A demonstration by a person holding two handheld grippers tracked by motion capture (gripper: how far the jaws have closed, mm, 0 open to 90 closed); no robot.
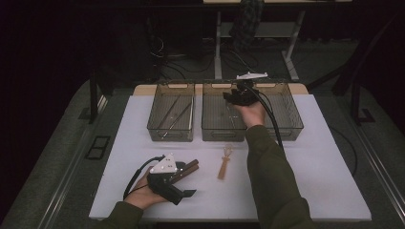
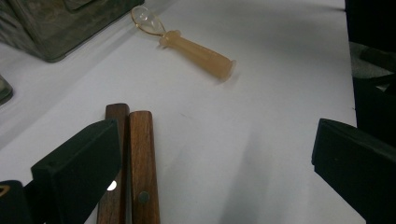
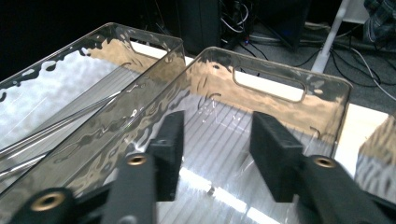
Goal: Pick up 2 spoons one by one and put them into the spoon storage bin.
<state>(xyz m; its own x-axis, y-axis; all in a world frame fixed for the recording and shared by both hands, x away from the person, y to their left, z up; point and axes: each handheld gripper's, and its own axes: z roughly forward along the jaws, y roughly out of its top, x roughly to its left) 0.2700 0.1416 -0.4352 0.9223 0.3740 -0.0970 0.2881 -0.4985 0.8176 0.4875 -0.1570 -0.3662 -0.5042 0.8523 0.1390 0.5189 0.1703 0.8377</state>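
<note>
My left gripper (image 1: 187,181) rests low on the white mat (image 1: 310,181) at the front left, held in a hand. Its jaws stand wide open (image 2: 215,140) with bare mat between them. Two brown wooden handles (image 2: 135,158) lie side by side against its left jaw, outside the gap; the wooden handles (image 1: 187,168) also appear from above. My right gripper (image 1: 233,98) hangs over the middle clear tray (image 1: 224,136). In the right gripper view its jaws (image 3: 217,135) are partly open, with nothing between them, above the ribbed floor of the middle tray (image 3: 322,112).
A tan-handled tool (image 1: 223,164) with a clear loop lies on the mat's middle; the tool (image 2: 196,49) lies ahead of my left jaws. A left tray (image 1: 170,133) holds long thin utensils. A right tray (image 1: 289,131) adjoins the middle one. Table legs and cables sit behind.
</note>
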